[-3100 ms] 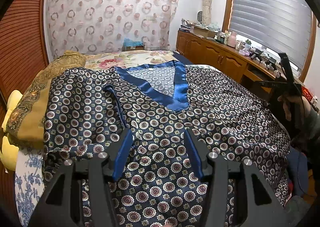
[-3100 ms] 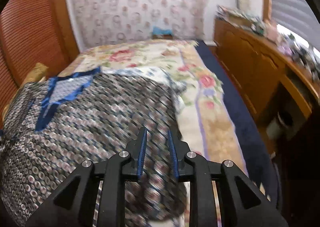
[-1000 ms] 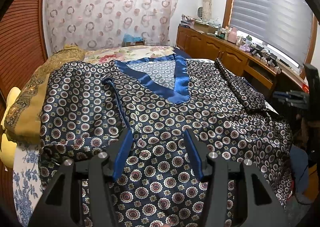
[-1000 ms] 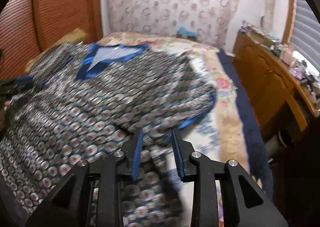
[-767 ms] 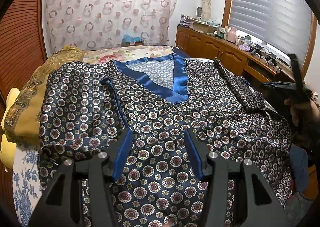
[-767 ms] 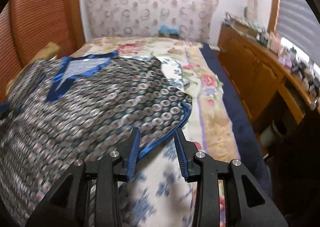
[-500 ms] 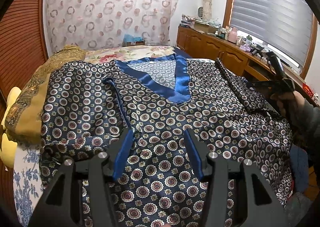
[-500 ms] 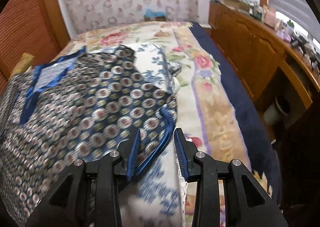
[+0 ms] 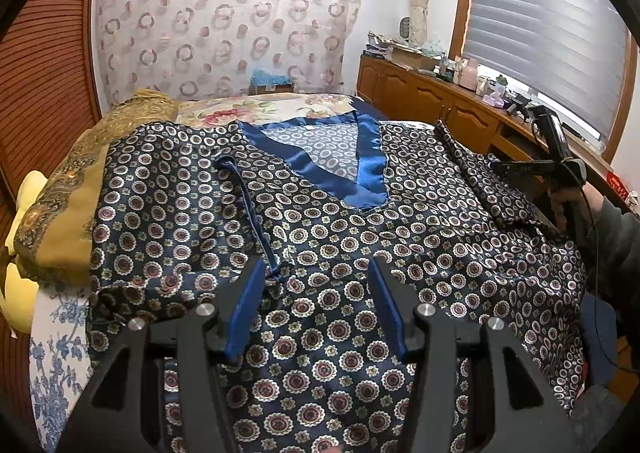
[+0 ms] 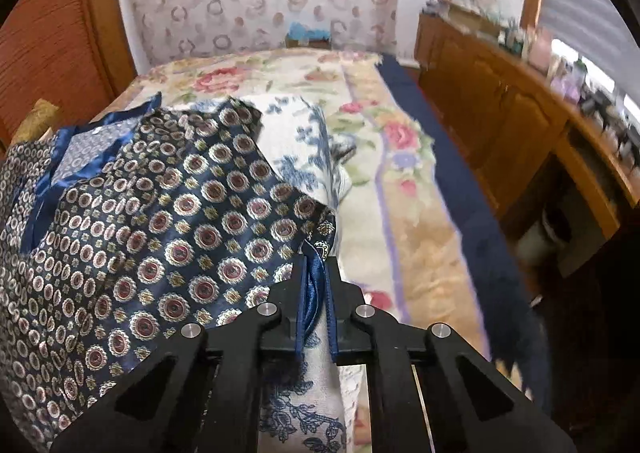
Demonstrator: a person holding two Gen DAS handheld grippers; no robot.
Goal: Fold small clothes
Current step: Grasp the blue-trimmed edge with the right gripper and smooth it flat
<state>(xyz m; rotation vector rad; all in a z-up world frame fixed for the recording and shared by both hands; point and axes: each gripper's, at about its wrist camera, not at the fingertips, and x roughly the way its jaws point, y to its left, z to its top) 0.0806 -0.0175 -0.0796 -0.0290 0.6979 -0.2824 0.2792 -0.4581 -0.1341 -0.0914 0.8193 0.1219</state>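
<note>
Lying spread across the bed [image 9: 280, 107], the patterned shirt [image 9: 328, 237] runs lengthwise up it, its blue V-collar [image 9: 344, 173] pointing toward the near end. The left tongs [image 9: 316, 307] hover half-open above the shirt's lower middle, gripping nothing. The right tongs [image 10: 316, 293] have just closed onto the blue-trimmed sleeve edge [image 10: 314, 265] at the shirt's right side, pinching it.

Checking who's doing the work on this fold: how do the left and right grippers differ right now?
The left gripper has open jaws with nothing between them; the right gripper has just closed its jaws on the patterned shirt's blue-trimmed edge. Left hovers mid-garment; right is at its side edge. Both have blue pads.
</note>
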